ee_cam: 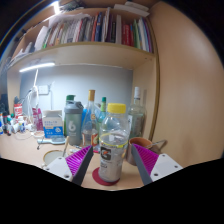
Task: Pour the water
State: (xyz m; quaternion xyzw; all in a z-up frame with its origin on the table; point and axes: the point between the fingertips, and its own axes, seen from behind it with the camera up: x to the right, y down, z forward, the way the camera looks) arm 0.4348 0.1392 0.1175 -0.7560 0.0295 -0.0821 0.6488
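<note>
Up top, the bookshelf [95, 28] spans the whole scene, packed with books standing on end, and below it the pale wall runs down to the desk [20, 150]. That desk is busy: a row of bottles and containers [85, 118] lines up along the back, with a dark-capped jar among them and a clear bottle [137, 112] off to the right.

Now to the action. Dead ahead of the tool [112, 162] stands the bottle [114, 145], clear plastic with a yellow cap and a printed label, and it is standing upright, long axis straight up and down. It sits on a round red coaster [103, 180] on the desk. Whether there is water in it I cannot make out.

Here is the relation that matters: the bottle stands squarely between the two fingers, one pink pad [80, 160] on its left flank, the other on its right, and the body is centred in that gap. The pads look right up against the sides, but the bottle rests on its coaster, so whether both are pressing I cannot tell. I read it as a grasp being set at mid-body, below the cap.

Judging ahead: with the axis vertical and the cap on, pouring calls for a firm squeeze, a lift clear of the coaster, then a tilt. No receiving cup is clearly identifiable from here.
</note>
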